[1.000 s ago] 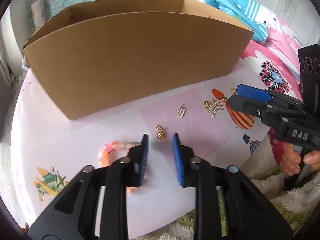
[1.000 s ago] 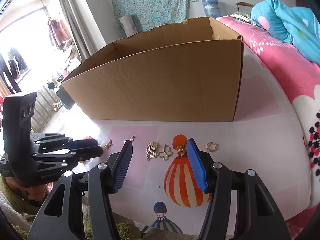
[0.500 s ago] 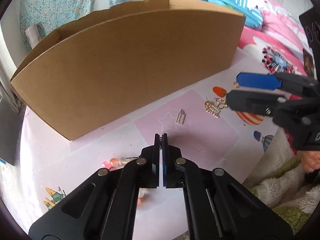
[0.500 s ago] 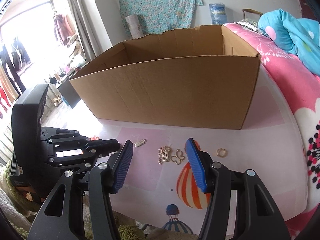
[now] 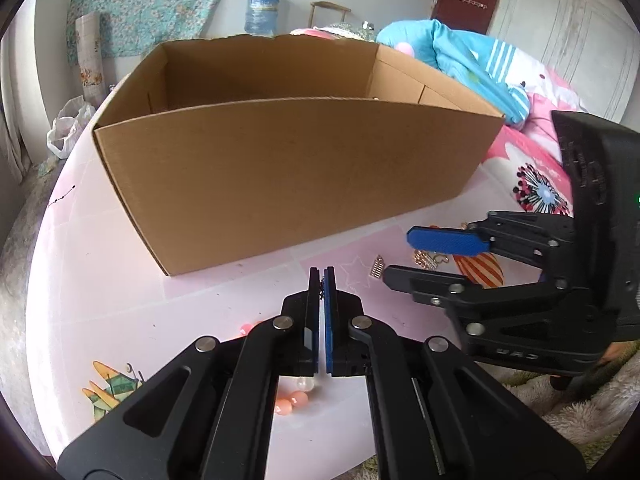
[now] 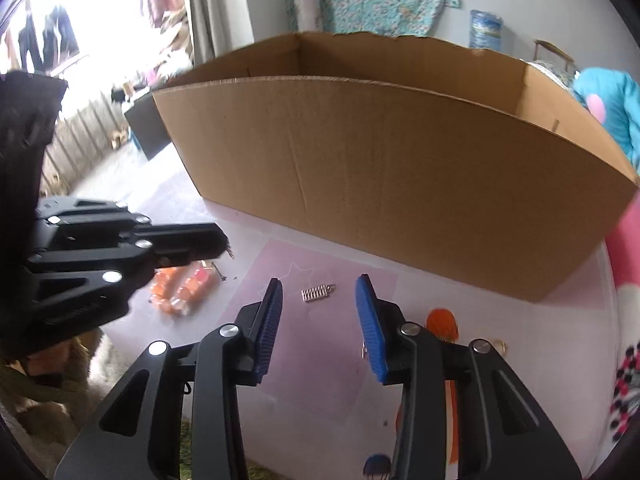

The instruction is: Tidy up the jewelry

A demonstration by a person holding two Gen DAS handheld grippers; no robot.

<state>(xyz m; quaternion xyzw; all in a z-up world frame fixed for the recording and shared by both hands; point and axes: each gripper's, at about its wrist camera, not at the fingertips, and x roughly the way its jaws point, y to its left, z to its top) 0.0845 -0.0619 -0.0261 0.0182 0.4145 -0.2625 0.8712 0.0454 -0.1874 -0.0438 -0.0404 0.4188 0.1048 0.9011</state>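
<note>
Left tool (image 5: 322,280) is now clamped on the small gold charm (image 5: 320,290), lifted off the worktop (image 5: 100,280); right tool (image 6: 318,300), jaws just narrowing, now frames the ridged charm (image 6: 316,293).

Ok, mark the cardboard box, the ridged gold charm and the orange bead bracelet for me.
cardboard box (image 6: 400,168), right wrist view, near wall.
ridged gold charm (image 6: 316,293), right wrist view, its middle.
orange bead bracelet (image 6: 180,292), right wrist view, bead cluster.
</note>
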